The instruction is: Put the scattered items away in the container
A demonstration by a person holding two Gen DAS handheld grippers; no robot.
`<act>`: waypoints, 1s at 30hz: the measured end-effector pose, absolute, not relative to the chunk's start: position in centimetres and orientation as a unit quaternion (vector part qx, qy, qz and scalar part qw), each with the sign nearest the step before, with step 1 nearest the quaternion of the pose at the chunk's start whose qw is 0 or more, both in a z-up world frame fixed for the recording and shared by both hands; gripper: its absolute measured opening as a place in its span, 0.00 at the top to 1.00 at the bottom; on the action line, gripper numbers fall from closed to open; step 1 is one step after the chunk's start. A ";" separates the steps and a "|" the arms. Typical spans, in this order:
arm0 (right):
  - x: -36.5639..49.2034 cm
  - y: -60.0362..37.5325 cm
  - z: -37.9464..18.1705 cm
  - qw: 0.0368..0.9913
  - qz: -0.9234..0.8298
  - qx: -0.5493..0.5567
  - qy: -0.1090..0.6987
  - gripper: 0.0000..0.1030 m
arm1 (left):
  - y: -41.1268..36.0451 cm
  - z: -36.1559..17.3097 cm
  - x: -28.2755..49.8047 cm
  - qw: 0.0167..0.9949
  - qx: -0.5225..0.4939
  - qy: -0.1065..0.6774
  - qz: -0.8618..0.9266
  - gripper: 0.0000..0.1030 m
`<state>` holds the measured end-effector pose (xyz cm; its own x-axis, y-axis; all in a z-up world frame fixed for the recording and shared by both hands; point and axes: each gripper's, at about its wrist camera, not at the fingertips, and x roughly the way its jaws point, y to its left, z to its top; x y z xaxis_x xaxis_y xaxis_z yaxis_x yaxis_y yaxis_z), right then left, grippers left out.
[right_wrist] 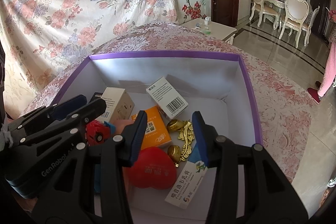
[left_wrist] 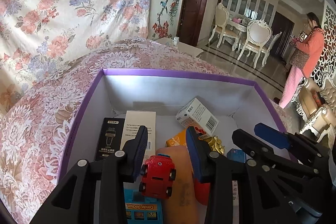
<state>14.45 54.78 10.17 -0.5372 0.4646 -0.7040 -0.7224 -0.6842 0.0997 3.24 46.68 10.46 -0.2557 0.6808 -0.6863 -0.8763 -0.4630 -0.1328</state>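
Both my grippers hang over the open purple-rimmed cardboard box with white inner walls (right_wrist: 244,68), which stands on the floral lace tablecloth (left_wrist: 42,119). My left gripper (left_wrist: 166,140) has its jaws spread apart and grasps nothing; the small red toy car (left_wrist: 157,176) lies below and between its blue pads (left_wrist: 140,144), seemingly resting on a tan object I cannot identify, near the box's near edge. My right gripper (right_wrist: 170,129) is likewise released and empty, poised above the box's middle. Within the box lie a black carton printed with a shaver (left_wrist: 110,138) by the left wall, a white barcoded carton (right_wrist: 167,98) towards the far wall, an orange packet (right_wrist: 155,129), a gold-coloured ornament (right_wrist: 183,138), a red heart-shaped cushion (right_wrist: 153,171) and a long white medicine carton (right_wrist: 185,182) towards the near right corner. No scattered item shows on the tablecloth in either view. I judge the step in hand to be the release of the toy car, with the tidying far along. The next move calls for lifting both grippers straight up clear of the rim, then checking the tablecloth for any item left outside.
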 end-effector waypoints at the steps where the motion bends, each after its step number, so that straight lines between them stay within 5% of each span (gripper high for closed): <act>1: 14.5 54.8 10.2 0.348 0.855 -0.332 0.194 0.54 | 46.6 10.5 3.2 0.499 -0.351 0.138 0.780 0.62; 13: 16.0 53.6 11.3 0.355 0.860 -0.312 0.190 0.50 | 42.9 12.6 5.1 0.498 -0.326 0.112 0.796 0.60; 30: 22.0 45.2 14.3 0.402 0.826 -0.365 0.153 0.18 | 34.4 15.2 10.8 0.468 -0.339 0.151 0.802 0.33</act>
